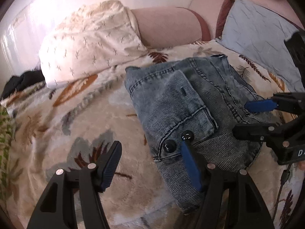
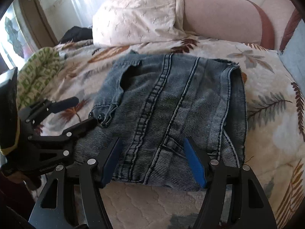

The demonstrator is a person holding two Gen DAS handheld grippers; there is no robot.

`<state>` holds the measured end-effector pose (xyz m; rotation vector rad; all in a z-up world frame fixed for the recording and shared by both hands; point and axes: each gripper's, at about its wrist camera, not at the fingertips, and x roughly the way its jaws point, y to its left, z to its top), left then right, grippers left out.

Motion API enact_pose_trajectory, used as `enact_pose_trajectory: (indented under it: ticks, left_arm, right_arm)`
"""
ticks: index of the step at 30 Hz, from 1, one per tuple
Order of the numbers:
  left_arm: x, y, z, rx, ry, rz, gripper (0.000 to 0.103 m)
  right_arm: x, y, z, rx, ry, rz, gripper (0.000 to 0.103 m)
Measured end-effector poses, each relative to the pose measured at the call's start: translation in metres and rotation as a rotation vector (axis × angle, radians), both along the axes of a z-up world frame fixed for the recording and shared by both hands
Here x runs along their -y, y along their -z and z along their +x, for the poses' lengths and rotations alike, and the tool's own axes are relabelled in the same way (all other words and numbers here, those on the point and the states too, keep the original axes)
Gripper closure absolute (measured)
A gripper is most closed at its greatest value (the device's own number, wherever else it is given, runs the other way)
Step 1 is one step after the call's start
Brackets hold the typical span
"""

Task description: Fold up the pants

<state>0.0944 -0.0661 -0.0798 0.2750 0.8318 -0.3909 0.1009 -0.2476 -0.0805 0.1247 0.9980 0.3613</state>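
The blue denim pants [image 2: 171, 105] lie folded into a compact square bundle on the leaf-patterned blanket [image 2: 266, 124]; they also show in the left wrist view [image 1: 190, 105], with two black buttons at the near edge. My left gripper [image 1: 150, 154] is open and empty at the bundle's left near corner, its right finger over the denim. My right gripper [image 2: 152, 152] is open and empty, fingers over the bundle's near edge. Each gripper shows in the other's view: the right one [image 1: 246, 118], the left one [image 2: 85, 110].
A white patterned pillow [image 2: 137, 13] and a pink headboard cushion [image 2: 219, 17] lie beyond the pants. A pale blue pillow [image 1: 257, 32] is at the right. A green-patterned cloth [image 2: 40, 72] and a dark garment [image 2: 76, 32] lie at the left.
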Motion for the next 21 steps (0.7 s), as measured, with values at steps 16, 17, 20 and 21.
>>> enact_pose_trajectory:
  ticks: [16, 17, 20, 21]
  left_arm:
    - [-0.041, -0.025, 0.026, -0.032, -0.079, -0.302, 0.029]
    - [-0.046, -0.022, 0.031, -0.061, -0.093, -0.346, 0.029]
    - [-0.051, -0.012, 0.043, -0.137, -0.108, -0.419, 0.029]
    - [-0.05, -0.009, 0.045, -0.157, -0.102, -0.426, 0.029]
  right_arm:
    - [0.055, -0.022, 0.006, 0.034, 0.095, 0.185, 0.027]
    - [0.064, -0.023, 0.007, 0.035, 0.124, 0.203, 0.026]
    - [0.101, -0.019, 0.015, 0.007, 0.239, 0.275, 0.026]
    - [0.11, -0.016, 0.017, -0.009, 0.263, 0.296, 0.025]
